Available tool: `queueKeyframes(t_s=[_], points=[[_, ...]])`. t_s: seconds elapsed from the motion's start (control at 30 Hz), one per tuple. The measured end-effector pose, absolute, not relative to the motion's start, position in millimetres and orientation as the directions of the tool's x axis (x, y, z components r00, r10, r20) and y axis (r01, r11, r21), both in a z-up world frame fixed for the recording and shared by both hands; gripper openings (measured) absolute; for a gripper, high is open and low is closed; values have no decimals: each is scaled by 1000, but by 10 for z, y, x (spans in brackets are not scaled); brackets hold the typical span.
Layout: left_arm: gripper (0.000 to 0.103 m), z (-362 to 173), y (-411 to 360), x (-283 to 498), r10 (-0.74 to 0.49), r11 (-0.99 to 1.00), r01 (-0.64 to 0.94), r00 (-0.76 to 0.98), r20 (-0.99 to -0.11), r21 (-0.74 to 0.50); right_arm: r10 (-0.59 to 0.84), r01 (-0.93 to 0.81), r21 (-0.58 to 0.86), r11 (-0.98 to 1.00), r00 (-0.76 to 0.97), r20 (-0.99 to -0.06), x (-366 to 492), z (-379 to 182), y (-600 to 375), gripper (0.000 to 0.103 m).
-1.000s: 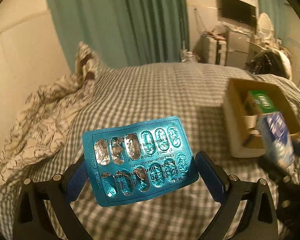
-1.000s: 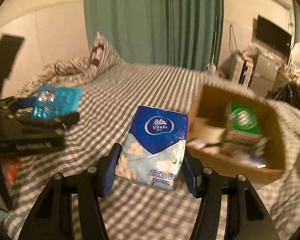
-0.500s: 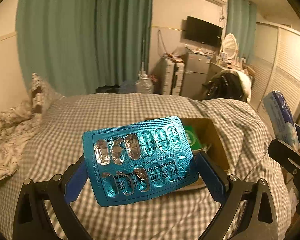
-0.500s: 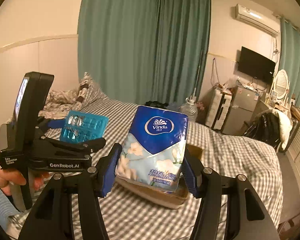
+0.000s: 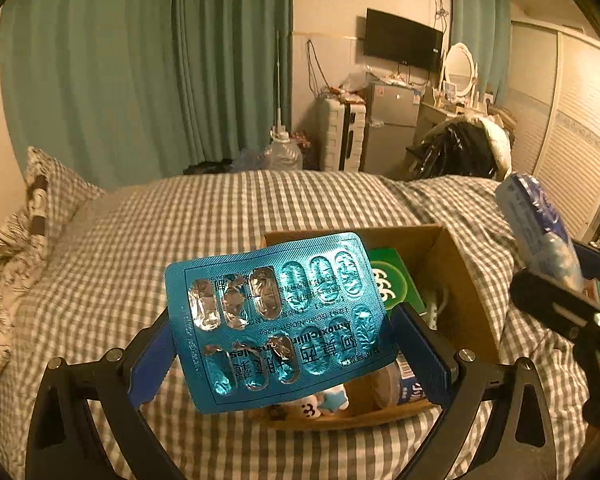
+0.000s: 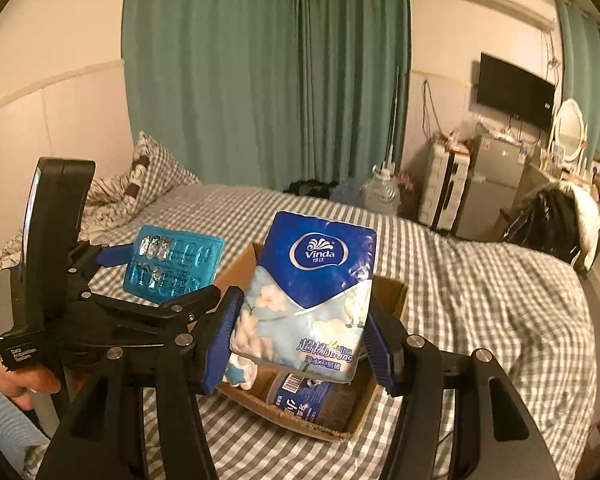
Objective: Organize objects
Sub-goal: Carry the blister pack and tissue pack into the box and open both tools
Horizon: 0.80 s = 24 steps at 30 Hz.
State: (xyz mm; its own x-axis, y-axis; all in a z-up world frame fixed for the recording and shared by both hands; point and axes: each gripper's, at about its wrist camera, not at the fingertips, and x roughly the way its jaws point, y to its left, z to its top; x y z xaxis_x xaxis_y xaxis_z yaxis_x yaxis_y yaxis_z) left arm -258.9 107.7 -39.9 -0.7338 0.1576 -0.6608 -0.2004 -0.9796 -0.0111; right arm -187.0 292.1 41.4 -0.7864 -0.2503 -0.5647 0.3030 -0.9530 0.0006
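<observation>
L gripper is clamped on a teal blister pack, held up over the near-left part of an open cardboard box that sits on the checked bed. Pack is tilted, foil side to the cam; several top-left pockets are burst, the rest look intact. R gripper is clenched on a blue Vinda tissue pack, upright between the blue pads, also above the box. In the box: a green carton, a bottle w/ blue label lying on its side, and a small white-blue soft item at the near edge. From the R cam, the L gripper w/ the blister pack sits just left of the tissue pack, the person's hand on its handle. Patterned pillow at the bed's head, by the green curtain.
</observation>
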Motion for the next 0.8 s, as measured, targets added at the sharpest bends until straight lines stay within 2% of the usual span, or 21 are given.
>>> queueKeyframes(t_s=[0.3, 0.6, 0.63, 0.67, 0.73, 0.8], points=[[101, -786, 1237, -2922, 177, -974, -225, -698, -694, -21, -235, 255, 67, -965, -718, -655, -2368, -54, 3083, 57], [103, -946, 1403, -3009, 165, -963, -268, -687, -707, 35, -163, 194, 31, -980, -712, -683, -2521, -234, 3134, 59], [103, -968, 1425, -3003, 170, -959, -281, -677, -716, 38, -154, 189, 22, -982, -720, -676, -2534, -226, 3146, 62], [103, -980, 1432, -2997, 175, -957, -289, -671, -720, 38, -147, 183, 17, -983, -729, -669, -2515, -210, 3136, 71], [103, -987, 1436, -2984, 173, -955, -295, -661, -730, 41, -137, 168, 14, -986, -747, -650, -2490, -156, 3142, 82], [103, -988, 1431, -2978, 161, -957, -286, -657, -736, 45, -140, 166, 19, -986, -756, -639, -2461, -106, 3144, 84]])
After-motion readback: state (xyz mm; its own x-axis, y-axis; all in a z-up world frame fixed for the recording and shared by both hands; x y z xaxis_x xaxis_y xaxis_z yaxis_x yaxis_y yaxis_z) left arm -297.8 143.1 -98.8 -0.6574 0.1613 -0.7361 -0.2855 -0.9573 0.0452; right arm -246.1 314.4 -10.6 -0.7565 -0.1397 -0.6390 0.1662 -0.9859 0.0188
